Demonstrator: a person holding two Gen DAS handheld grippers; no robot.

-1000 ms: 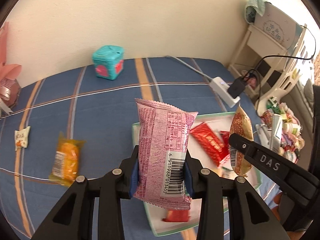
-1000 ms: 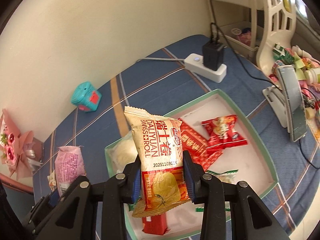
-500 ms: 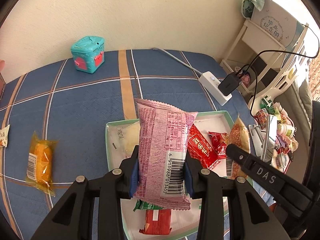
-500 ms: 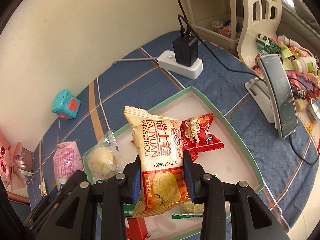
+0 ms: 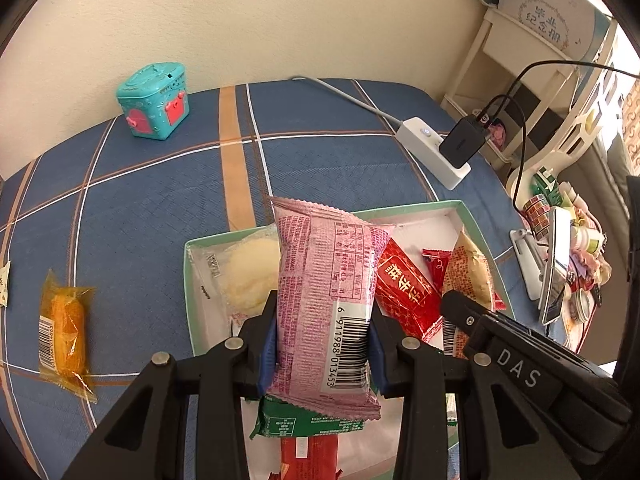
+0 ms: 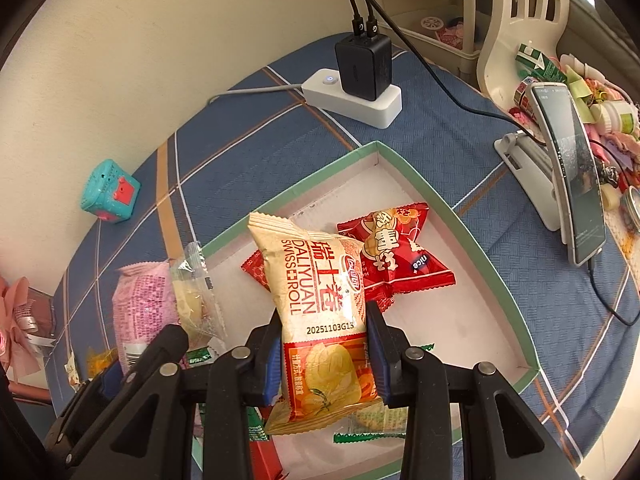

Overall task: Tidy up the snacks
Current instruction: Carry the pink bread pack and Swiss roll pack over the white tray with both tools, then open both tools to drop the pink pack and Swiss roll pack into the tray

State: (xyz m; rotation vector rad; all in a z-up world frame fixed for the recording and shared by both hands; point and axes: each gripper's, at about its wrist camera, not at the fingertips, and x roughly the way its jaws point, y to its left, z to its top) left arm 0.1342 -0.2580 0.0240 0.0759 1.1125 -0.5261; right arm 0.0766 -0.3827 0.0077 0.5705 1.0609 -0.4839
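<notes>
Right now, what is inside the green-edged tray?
The tray holds two red packets, a clear-wrapped pale cake, a green wrapper and a red bar. The held pink packet and Swiss roll packet cover the middle.

Yellow snack pack (image 6: pixel 320 312) reads "DALIYUAN SWISS ROLL", "20251103G13"; black tongs (image 5: pixel 516 368) read "DAS"

A pink snack packet (image 5: pixel 326 308), barcode side showing, is held upright above the near left part of the green-rimmed tray (image 5: pixel 408 207). A cream-and-orange Swiss roll packet (image 6: pixel 324 320) stands upright over the tray's middle. Red packets (image 6: pixel 396 252) and a pale bun (image 5: pixel 250 272) lie inside; an orange packet (image 5: pixel 64 320) lies far left on the blue tabletop (image 5: pixel 160 184).
</notes>
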